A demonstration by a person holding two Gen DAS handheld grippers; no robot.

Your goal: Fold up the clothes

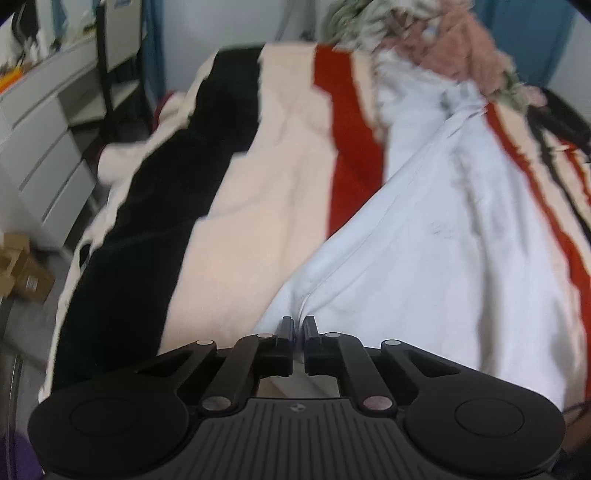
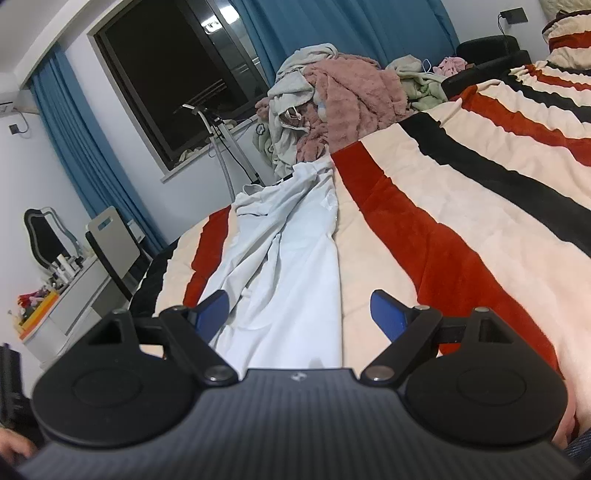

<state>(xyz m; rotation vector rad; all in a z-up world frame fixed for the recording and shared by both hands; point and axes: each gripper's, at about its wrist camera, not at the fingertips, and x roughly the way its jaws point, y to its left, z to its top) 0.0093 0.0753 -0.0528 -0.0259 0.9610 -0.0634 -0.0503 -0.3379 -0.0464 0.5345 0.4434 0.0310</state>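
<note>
— While we held both tools over the bed, what did our left gripper [image 1: 298, 325] have?

— Its jaws were pinched nearly together on a pucker of the pale blue garment [image 1: 424, 236], right at the near edge of the cloth. We saw the fabric gathered into a small ridge between the tips, so we took it as clamped.

— And our right gripper [image 2: 303, 314]?

— Spread wide, with nothing between its blue fingers [image 2: 212, 312]. We held it low above the near end of the same garment [image 2: 288, 258]; the left finger sat over the cloth and the right one over the cream band just beside it. Whether the tips touched the fabric, we could not tell.

— Where did the garment lie?

— Stretched lengthwise on the striped blanket [image 2: 461, 206], which ran in cream, red and black bands. From the right wrist camera we saw it reaching away from us, rumpled down its middle, its far end close to the pile of clothes [image 2: 332, 99].

— What was in that pile?

— A fluffy pink piece, grey and pale green ones, heaped at the far end of the bed below the blue curtain [image 2: 332, 26].

— Anything beside the bed?

— On the left we saw a white chest of drawers [image 1: 44, 147] and a cardboard box [image 1: 22, 269] on the floor; the left view was blurred, so we made out little more
</note>
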